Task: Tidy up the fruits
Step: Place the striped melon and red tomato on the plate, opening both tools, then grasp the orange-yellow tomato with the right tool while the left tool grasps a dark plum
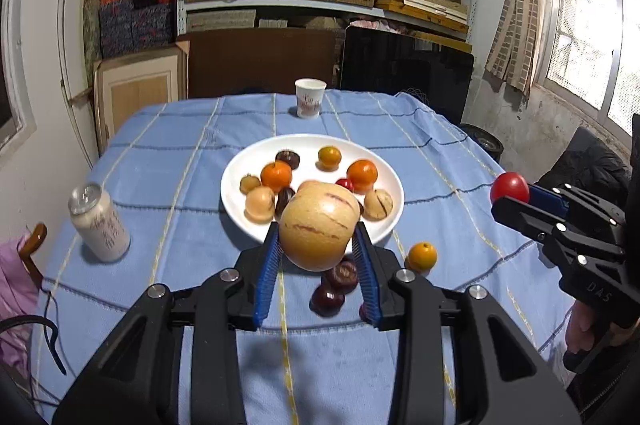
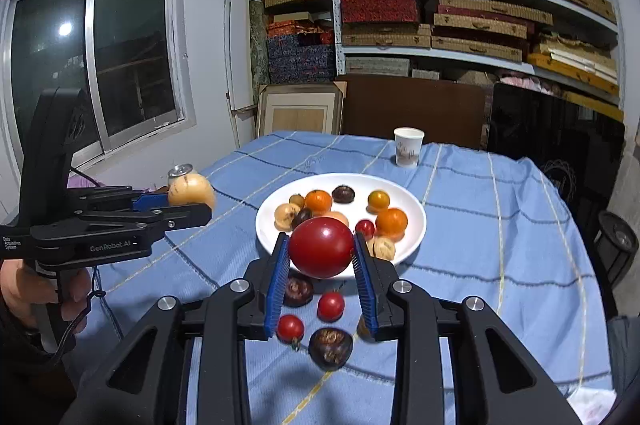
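From the left wrist view, your left gripper [image 1: 319, 245] pinches a pale yellow striped melon [image 1: 318, 225] between its blue pads, holding it in the air above the near rim of the white plate [image 1: 240, 201]. The plate sits on the blue checked tablecloth [image 1: 180, 165] and carries oranges, small pale striped fruits, dark chestnut-like fruits and a small red one. Below the melon, two dark fruits [image 1: 334, 287] lie on the cloth, and a loose orange [image 1: 422, 256] lies just to their right. A can [image 1: 99, 223] stands to the left, a paper cup [image 1: 309, 98] beyond the plate. At the right edge your right gripper [image 1: 508, 199] shows with a red tomato [image 1: 509, 187] at its tip. From the right wrist view, that right gripper [image 2: 321, 252] is clamped on the red tomato [image 2: 321, 247], also held up over the plate's [image 2: 416, 221] near edge. Under it on the cloth lie two small tomatoes [image 2: 331, 306] and two dark fruits [image 2: 330, 348]. At the left, your left gripper [image 2: 188, 203] holds the melon [image 2: 190, 190] in front of the can.
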The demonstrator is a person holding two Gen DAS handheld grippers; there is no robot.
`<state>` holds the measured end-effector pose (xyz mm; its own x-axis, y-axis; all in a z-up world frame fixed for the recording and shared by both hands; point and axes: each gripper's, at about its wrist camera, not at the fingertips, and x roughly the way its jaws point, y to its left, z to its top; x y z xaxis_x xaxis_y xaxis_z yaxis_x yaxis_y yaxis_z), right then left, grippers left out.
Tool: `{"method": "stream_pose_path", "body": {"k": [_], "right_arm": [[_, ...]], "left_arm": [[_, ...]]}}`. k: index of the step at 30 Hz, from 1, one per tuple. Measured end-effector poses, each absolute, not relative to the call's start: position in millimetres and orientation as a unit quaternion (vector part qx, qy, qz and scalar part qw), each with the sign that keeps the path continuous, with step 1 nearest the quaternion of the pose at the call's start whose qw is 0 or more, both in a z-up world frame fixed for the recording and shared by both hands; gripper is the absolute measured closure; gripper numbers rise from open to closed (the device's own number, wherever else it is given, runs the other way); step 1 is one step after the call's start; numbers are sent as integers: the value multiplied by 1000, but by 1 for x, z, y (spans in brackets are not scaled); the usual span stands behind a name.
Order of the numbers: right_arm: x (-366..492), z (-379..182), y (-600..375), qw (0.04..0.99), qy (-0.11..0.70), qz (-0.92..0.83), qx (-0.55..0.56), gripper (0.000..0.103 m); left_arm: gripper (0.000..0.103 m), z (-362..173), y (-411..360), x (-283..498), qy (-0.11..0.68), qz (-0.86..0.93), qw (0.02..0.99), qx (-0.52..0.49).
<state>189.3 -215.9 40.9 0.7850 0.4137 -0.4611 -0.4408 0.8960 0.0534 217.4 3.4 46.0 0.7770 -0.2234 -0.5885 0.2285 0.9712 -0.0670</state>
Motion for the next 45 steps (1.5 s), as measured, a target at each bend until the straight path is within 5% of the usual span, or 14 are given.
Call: {"method": "stream_pose_path", "body": {"k": [12, 25, 30, 35, 39, 45], "right_arm": [[287, 57, -205, 937, 265, 224, -50, 71], [384, -6, -179, 911, 334, 237, -44, 67], [382, -6, -184, 912, 332, 240, -24, 62], [350, 7, -204, 916, 322, 240, 3, 62], [302, 5, -227, 920, 329, 214, 17, 52], [247, -39, -252, 914, 365, 168, 56, 50]], "left_arm": [[68, 59, -30, 305, 301, -129, 944, 39], [64, -14, -23, 407, 375, -104, 921, 32], [41, -8, -17, 398, 351, -91, 931, 38], [38, 8, -6, 357, 346, -102, 932, 30], [28, 10, -2, 309, 347, -121, 930, 32], [24, -13, 5, 247, 352, -131, 927, 10]]}}
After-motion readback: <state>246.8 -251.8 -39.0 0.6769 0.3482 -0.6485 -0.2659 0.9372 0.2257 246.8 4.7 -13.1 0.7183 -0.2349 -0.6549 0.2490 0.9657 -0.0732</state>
